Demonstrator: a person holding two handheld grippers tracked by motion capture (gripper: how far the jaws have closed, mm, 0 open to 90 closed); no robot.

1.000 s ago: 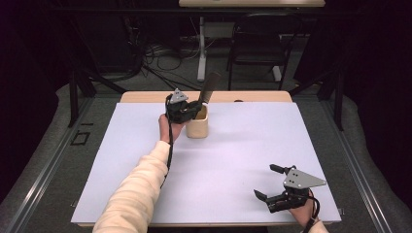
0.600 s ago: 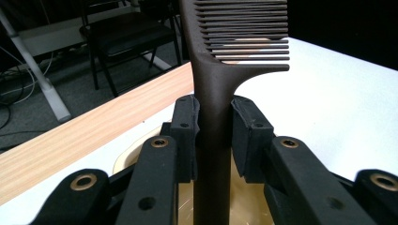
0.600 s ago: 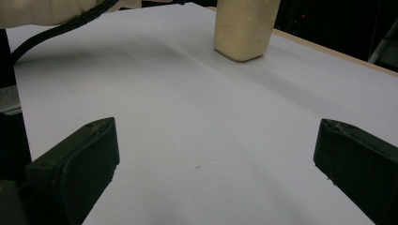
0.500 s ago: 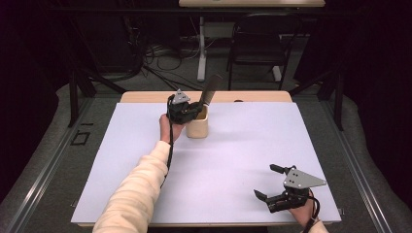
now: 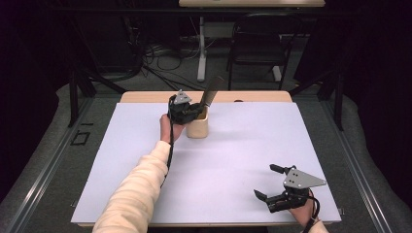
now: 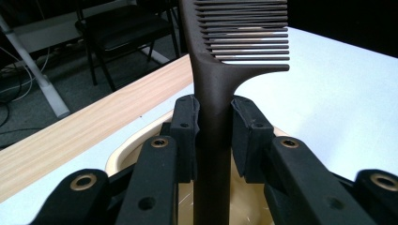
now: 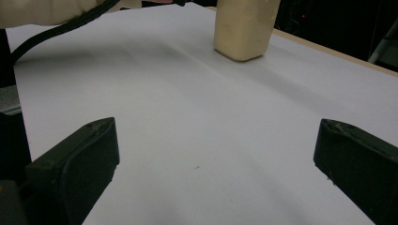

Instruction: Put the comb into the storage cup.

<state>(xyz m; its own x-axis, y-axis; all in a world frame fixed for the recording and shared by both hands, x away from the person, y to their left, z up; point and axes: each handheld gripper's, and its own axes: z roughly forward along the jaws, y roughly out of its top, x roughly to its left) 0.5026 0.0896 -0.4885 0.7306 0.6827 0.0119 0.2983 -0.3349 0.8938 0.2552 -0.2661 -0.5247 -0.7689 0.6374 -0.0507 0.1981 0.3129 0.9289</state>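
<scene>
Held steady — nothing shifted since a second earlier.
Left gripper clamped on dark brown plastic comb over cream plastic cup; right gripper gaped empty — insertion pending.

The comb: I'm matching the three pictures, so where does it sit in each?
High view: comb top centre, sticking up out of the cup.
Left gripper view: centre, handle clamped by the left gripper, teeth at top.
Right gripper view: not in it.
Shared landmark: the cup.
</scene>
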